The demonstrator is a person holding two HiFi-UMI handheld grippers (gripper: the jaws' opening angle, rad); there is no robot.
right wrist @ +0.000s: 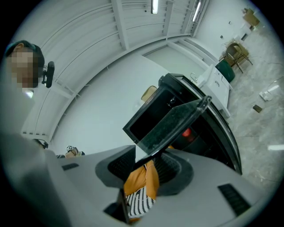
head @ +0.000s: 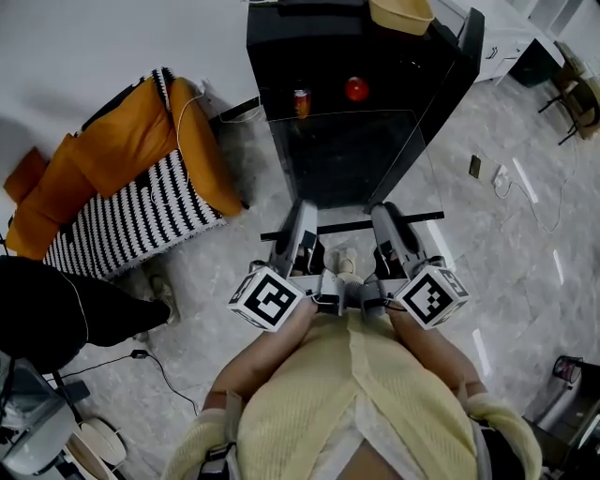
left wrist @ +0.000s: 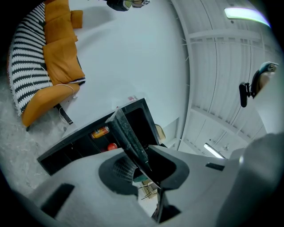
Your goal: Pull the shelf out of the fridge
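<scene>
The clear glass shelf [head: 356, 159] with a dark front strip hangs level in front of the black fridge [head: 309, 37], whose door [head: 455, 80] stands open at the right. My left gripper [head: 298, 236] and right gripper [head: 394, 232] are each shut on the shelf's near edge, side by side. In the left gripper view the shelf [left wrist: 128, 135] runs edge-on between the jaws of the left gripper [left wrist: 146, 166]. In the right gripper view the shelf [right wrist: 173, 124] passes between the jaws of the right gripper [right wrist: 148, 162]. Inside the fridge stand a can [head: 301, 103] and a red round thing [head: 356, 89].
A sofa [head: 122, 187] with orange cushions and a striped cover stands left of the fridge. A tan basket [head: 401, 14] sits on the fridge top. A phone [head: 475, 167] and cables lie on the tiled floor at right. A person in dark clothes [head: 47, 309] is at far left.
</scene>
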